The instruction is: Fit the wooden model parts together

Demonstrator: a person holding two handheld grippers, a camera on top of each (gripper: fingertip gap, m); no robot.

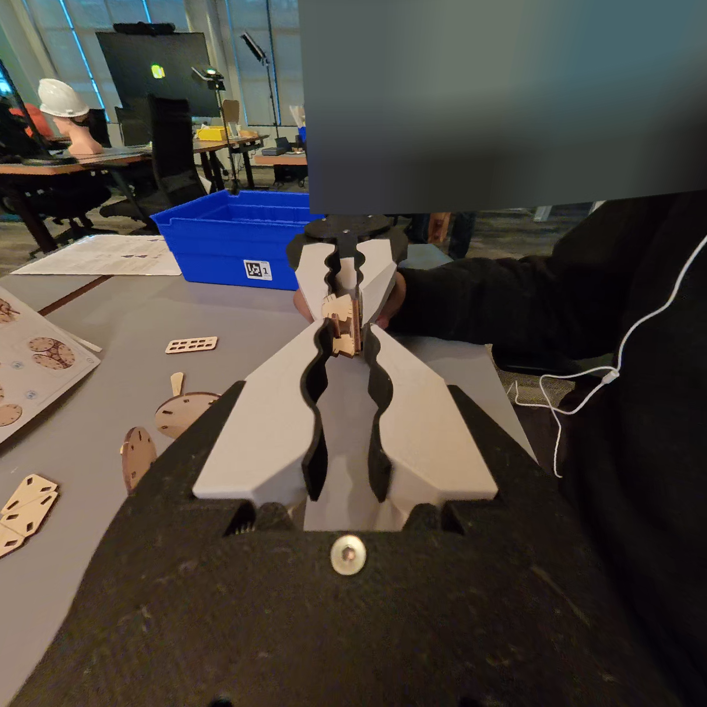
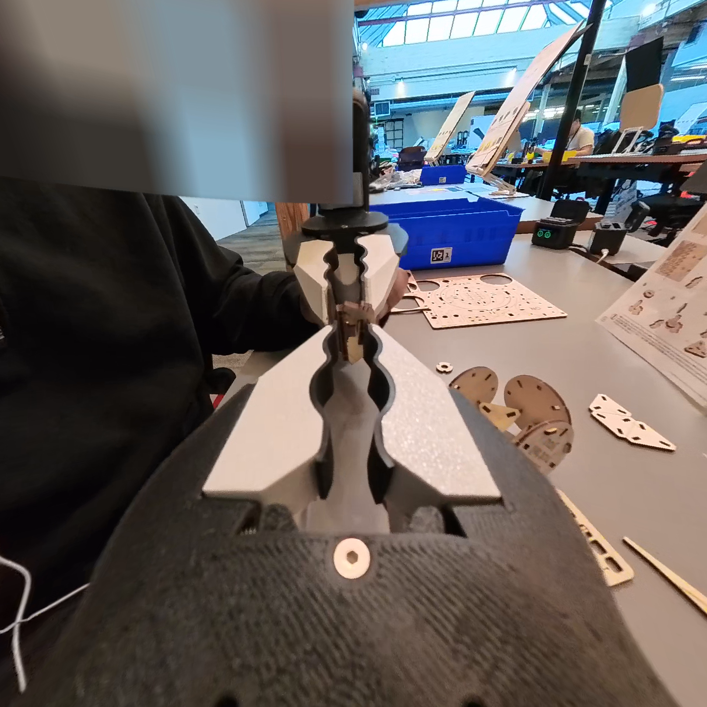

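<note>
L gripper (image 1: 344, 340) jaws clenched on small tan laser-cut wooden assembly (image 1: 341, 325) | R gripper (image 2: 350, 344) jaws clenched on same assembly, tip-to-tip | above grey table (image 1: 191, 306) w/ blue plastic bin (image 1: 229, 237) behind

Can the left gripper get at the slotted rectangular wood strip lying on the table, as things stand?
Probably not right now: the path over the grey table to the slotted strip looks free, but the left gripper is shut on a small wooden assembly that the right gripper also clamps.

Each gripper (image 1: 346, 336) has a coarse black body with one silver washer-headed screw (image 1: 348, 554), pale grey angular fingers (image 1: 283, 413) and wavy black inner pads (image 2: 319, 386). The person wears black long sleeves (image 1: 516, 294); a thin white cable (image 1: 597, 378) trails across them.
</note>
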